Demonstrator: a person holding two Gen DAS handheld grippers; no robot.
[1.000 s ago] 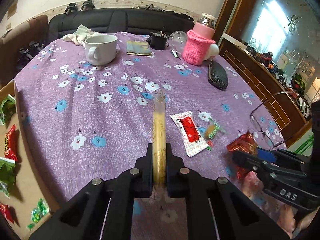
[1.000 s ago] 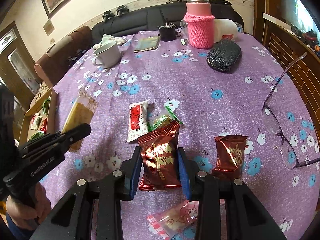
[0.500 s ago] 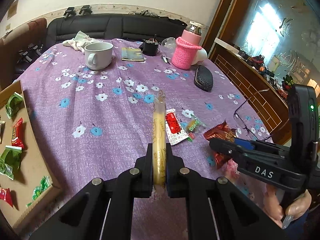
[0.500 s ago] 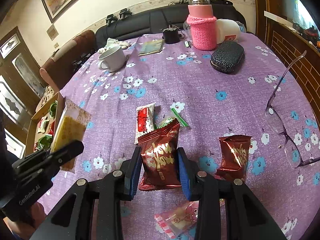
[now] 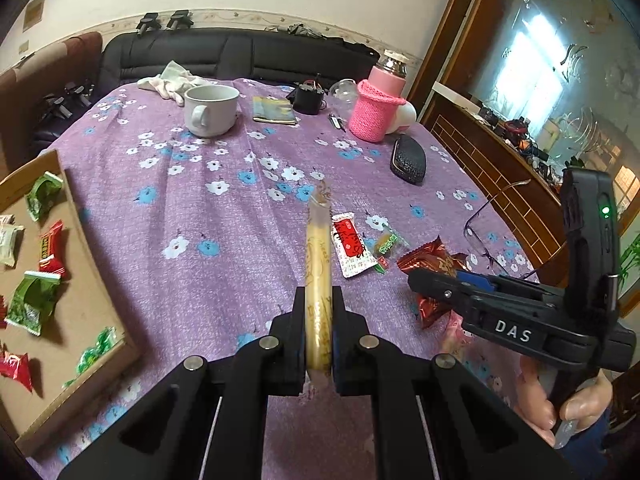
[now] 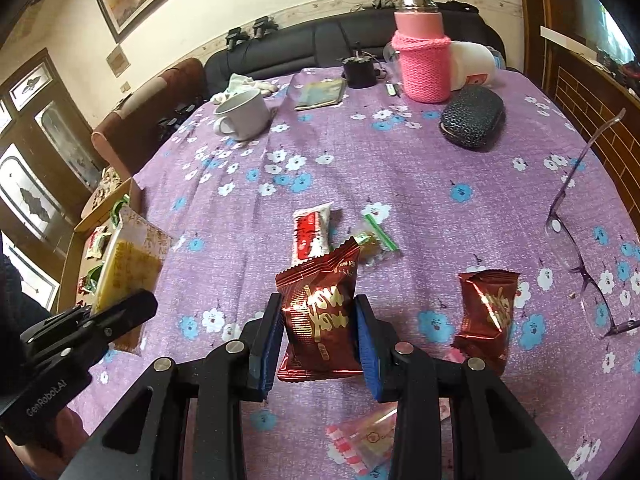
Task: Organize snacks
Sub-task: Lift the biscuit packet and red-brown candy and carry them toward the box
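Beside the shallow cardboard tray (image 5: 100,280) on the desk, my left tongs (image 5: 319,332) clench a flat yellow packet (image 5: 318,264) edgewise; my right tongs (image 6: 316,340) grip a dark-red foil packet (image 6: 320,312). Either slick wrapper could slip free in transit.

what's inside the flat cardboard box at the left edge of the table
Small wrapped snacks lie loose in the flat cardboard box: green packets, a red packet and a white packet. Its near-left part runs out of frame, so the full contents cannot be seen.
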